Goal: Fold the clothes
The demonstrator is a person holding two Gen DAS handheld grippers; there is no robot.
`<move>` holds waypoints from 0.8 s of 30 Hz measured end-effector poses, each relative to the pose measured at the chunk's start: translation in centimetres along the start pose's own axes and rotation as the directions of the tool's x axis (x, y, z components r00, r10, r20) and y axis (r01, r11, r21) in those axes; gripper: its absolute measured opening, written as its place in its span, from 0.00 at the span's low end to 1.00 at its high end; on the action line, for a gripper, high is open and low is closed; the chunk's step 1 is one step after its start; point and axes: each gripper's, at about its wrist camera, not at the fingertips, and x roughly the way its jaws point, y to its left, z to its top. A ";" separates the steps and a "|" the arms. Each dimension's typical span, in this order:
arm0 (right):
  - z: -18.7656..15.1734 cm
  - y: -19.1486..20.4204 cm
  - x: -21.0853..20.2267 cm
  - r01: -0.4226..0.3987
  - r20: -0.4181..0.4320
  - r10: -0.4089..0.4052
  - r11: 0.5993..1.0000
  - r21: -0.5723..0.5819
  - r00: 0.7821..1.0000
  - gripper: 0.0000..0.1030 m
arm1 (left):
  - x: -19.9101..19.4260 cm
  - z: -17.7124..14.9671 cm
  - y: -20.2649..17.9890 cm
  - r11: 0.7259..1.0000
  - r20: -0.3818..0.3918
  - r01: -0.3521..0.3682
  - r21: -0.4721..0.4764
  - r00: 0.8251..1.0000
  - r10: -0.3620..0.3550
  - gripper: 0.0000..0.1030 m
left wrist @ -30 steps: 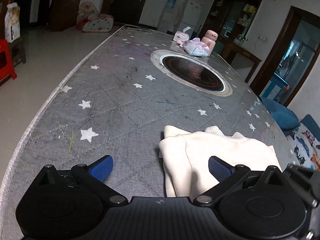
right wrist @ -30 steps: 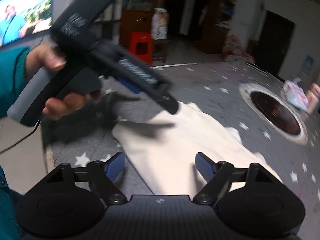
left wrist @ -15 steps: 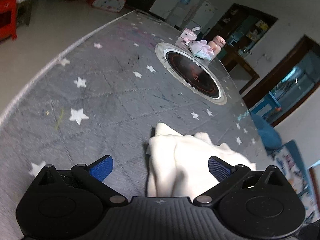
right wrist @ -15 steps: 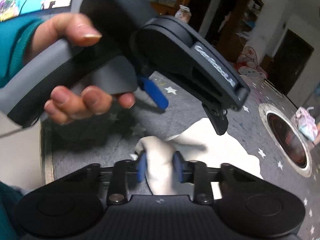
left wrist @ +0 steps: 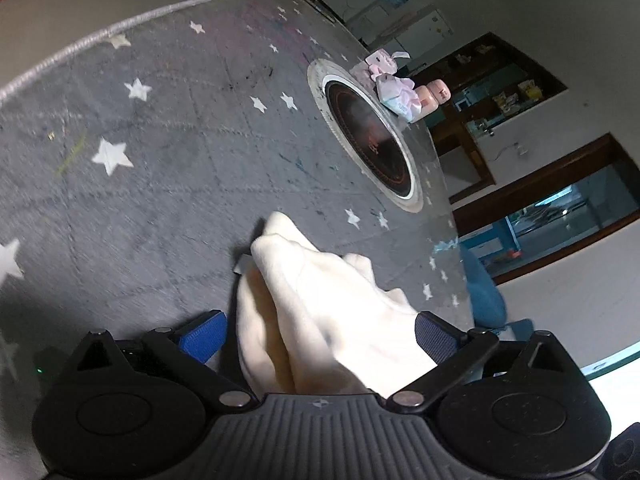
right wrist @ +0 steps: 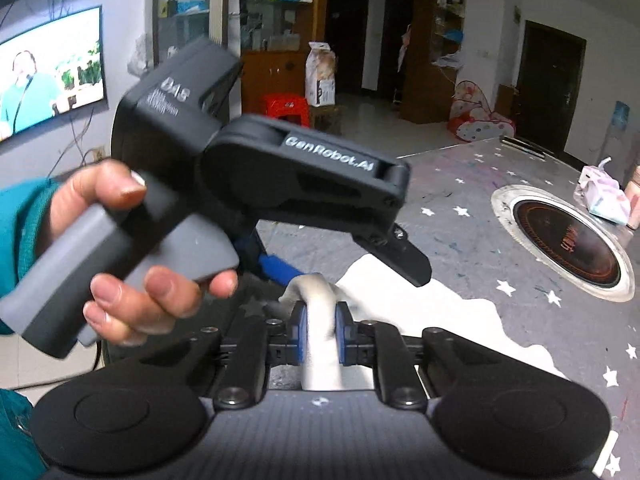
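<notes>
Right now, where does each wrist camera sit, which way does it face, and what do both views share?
Left wrist: behind the open left gripper, facing across the grey star-print table cover; cream fabric garment between its fingers.
Right wrist: behind the right gripper, shut on that garment, facing the left hand that holds the other gripper.
Shared: garment, table cover, round black cooktop.

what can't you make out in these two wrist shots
- What garment the cream cloth is: left wrist view, bunched, blurred, cut off by the left gripper body.
- The fold inside the right gripper: right wrist view, hidden by its pads.
- Label on the pink packet: too small.
</notes>
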 end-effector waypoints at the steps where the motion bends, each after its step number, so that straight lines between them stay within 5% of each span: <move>1: 0.0 -0.1 -0.3 0.000 0.006 0.000 1.000 0.008 1.000 0.12 | 0.1 0.0 0.1 1.000 -0.001 0.008 -0.009 1.000 -0.008 0.90; 7: -0.3 -0.4 -1.1 -0.010 0.022 0.009 1.000 0.020 1.000 0.12 | 0.5 -0.2 1.3 0.993 -0.008 0.055 -0.107 0.998 -0.056 0.70; 12: -0.4 -0.5 -0.7 -0.023 0.023 0.023 0.999 0.024 0.999 0.12 | 1.0 -0.7 1.1 0.993 -0.025 0.067 -0.101 0.997 -0.070 0.63; 19: -0.8 -0.5 -0.4 -0.035 0.007 0.035 0.999 0.033 0.999 0.13 | 1.6 -0.9 1.6 0.995 -0.046 0.047 -0.088 0.998 -0.051 0.25; 24: -1.7 -1.0 -1.1 -0.025 -0.006 0.026 0.998 0.058 1.000 0.23 | 1.6 -1.1 2.0 0.996 -0.044 0.045 -0.074 0.998 -0.048 0.20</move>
